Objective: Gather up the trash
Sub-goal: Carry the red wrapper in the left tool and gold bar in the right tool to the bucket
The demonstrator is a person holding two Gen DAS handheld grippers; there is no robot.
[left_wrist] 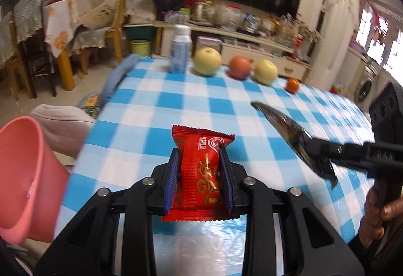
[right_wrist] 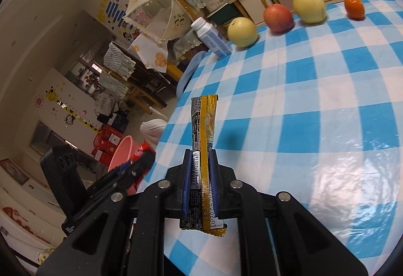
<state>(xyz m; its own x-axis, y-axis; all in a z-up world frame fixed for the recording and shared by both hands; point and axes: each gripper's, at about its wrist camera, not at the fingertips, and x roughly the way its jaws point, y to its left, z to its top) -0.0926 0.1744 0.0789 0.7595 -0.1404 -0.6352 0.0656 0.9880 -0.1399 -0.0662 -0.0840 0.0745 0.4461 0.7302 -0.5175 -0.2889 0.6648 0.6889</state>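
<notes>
My left gripper (left_wrist: pixel 200 152) is shut on a red snack wrapper (left_wrist: pixel 201 170), held above the blue-checked tablecloth (left_wrist: pixel 156 109) near its left edge. A pink bin (left_wrist: pixel 22 175) stands off the table at the lower left, its opening tilted toward me. My right gripper (right_wrist: pixel 200 157) is shut on a long gold-and-black stick wrapper (right_wrist: pixel 204 125) that points forward over the table. In the left wrist view the right gripper (left_wrist: pixel 314 147) shows from the side with its dark wrapper (left_wrist: pixel 284 130). The right wrist view has the left gripper (right_wrist: pixel 141 160) beside the pink bin (right_wrist: pixel 123 152).
Along the far table edge stand a white-and-blue bottle (left_wrist: pixel 180 49), two yellow pears (left_wrist: pixel 207 61), a red apple (left_wrist: pixel 239 67) and a small orange (left_wrist: pixel 292 85). A hand (left_wrist: pixel 377 213) holds the right gripper's handle. Chairs and a cluttered cabinet lie beyond the table.
</notes>
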